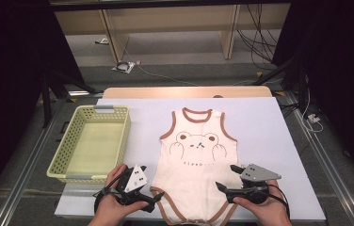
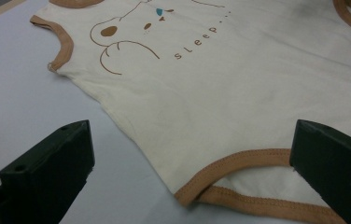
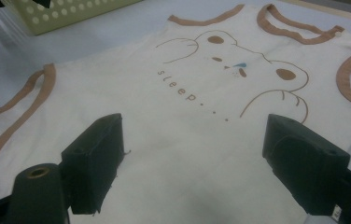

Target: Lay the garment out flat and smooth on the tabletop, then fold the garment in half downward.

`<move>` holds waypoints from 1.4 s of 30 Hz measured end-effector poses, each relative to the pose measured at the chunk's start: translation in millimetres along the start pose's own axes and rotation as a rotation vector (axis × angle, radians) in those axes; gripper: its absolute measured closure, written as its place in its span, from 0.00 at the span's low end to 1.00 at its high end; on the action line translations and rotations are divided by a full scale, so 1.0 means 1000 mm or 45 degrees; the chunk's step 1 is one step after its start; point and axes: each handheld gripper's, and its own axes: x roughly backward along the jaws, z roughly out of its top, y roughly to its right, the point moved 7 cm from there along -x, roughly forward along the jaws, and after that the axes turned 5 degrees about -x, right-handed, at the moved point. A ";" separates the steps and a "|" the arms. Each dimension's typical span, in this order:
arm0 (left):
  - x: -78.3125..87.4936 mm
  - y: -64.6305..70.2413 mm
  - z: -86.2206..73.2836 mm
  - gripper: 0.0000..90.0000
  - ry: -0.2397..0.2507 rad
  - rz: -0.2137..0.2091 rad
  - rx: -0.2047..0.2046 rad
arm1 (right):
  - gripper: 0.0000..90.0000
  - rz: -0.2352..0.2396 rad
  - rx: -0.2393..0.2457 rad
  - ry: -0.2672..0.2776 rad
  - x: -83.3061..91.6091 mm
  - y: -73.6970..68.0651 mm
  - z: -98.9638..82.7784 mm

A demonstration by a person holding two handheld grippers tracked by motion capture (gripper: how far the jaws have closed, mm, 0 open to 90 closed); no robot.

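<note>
A pale green perforated basket (image 1: 61,155) sits on the white table sheet (image 1: 264,136) to the left of a cream baby bodysuit (image 1: 195,172), apart from it, and its floor is bare with nothing lying inside. The bodysuit, trimmed in brown and printed with a bear's face and the word "sleep", lies flat and face up near the middle of the sheet. Its long axis runs from the person's edge of the table toward the far edge, with the neck opening pointing away from the person and the leg openings toward them.

Beside the bodysuit's lower left hem, the left gripper (image 1: 155,201) stands with its jaws spread wide, holding nothing; the left gripper view shows the brown-edged leg opening (image 2: 239,161) lying on the sheet between those jaws, not pinched. At the bodysuit's lower right edge, the right gripper (image 1: 228,177) also stands wide and grips nothing; the right gripper view looks up the garment toward the bear print (image 3: 239,63), with the cloth flat between and beyond its jaws.
</note>
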 end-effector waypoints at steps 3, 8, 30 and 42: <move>0.000 0.001 0.001 0.00 0.005 0.000 -0.004 | 0.24 -0.007 -0.001 0.008 0.001 0.001 0.001; 0.000 0.001 0.001 0.00 0.007 0.000 -0.005 | 0.24 -0.021 0.001 0.024 0.003 0.003 0.002; -0.003 -0.011 0.009 0.17 -0.020 0.063 0.066 | 0.24 -0.044 0.083 0.008 0.005 0.006 0.005; -0.020 -0.044 0.034 0.25 -0.012 0.118 0.112 | 0.33 -0.182 0.029 0.028 -0.001 0.048 0.022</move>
